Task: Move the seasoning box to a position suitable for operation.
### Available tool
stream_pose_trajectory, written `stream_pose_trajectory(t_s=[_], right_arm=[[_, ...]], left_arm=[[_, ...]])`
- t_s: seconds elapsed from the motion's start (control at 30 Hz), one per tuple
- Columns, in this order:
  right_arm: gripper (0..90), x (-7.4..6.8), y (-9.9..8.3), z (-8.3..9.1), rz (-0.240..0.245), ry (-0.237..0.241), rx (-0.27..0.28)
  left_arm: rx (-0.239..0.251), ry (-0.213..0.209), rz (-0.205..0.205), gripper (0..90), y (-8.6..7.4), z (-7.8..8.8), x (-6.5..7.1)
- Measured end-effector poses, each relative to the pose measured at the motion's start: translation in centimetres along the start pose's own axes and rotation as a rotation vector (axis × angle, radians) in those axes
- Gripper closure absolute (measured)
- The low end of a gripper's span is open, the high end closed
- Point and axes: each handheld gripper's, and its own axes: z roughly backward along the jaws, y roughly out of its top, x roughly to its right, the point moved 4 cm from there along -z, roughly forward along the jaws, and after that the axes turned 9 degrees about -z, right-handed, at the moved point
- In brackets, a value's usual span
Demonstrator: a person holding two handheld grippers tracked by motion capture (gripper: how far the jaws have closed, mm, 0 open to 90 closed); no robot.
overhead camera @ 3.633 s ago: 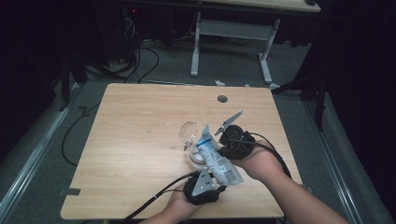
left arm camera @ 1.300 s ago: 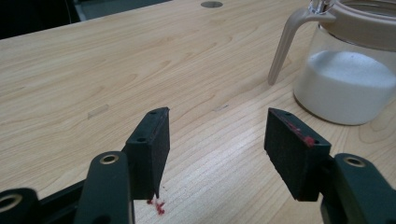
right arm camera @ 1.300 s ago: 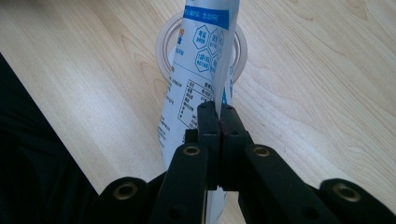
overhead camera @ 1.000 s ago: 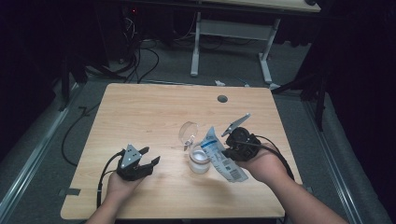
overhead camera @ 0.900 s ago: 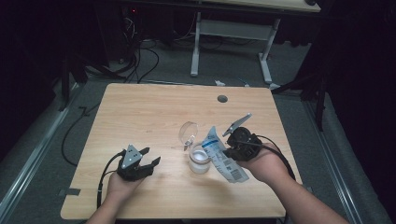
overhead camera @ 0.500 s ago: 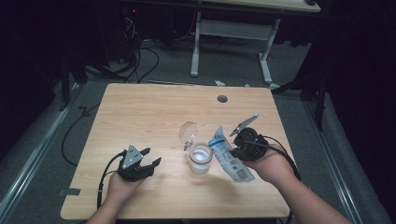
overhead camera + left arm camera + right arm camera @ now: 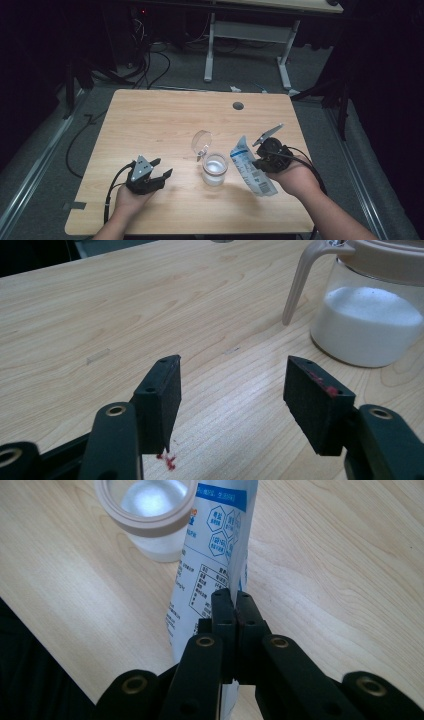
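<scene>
Printed matter appears on one item, the white and blue packet (image 7: 212,560). It carries a blue band at the top, a group of hexagonal icons with small characters, and a ruled table of fine print beneath. The print is too small and blurred; no word or number can be read.

Bag (image 7: 210,570) print too small to read — bottom hidden behind tool.

Bare table (image 7: 165,115) lies open all round; only the jar (image 7: 215,170) and bag (image 7: 252,167) stand mid-table.
</scene>
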Motion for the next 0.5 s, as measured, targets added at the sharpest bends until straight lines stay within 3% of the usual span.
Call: stream_pose_trajectory(t_s=[0.5], right_arm=[[90.0,3.3,-1.8,-0.6,-0.086,-0.051,0.009]], left_arm=[[0.002,-0.018,0.008,41.4,-0.1,0.0,0.0]])
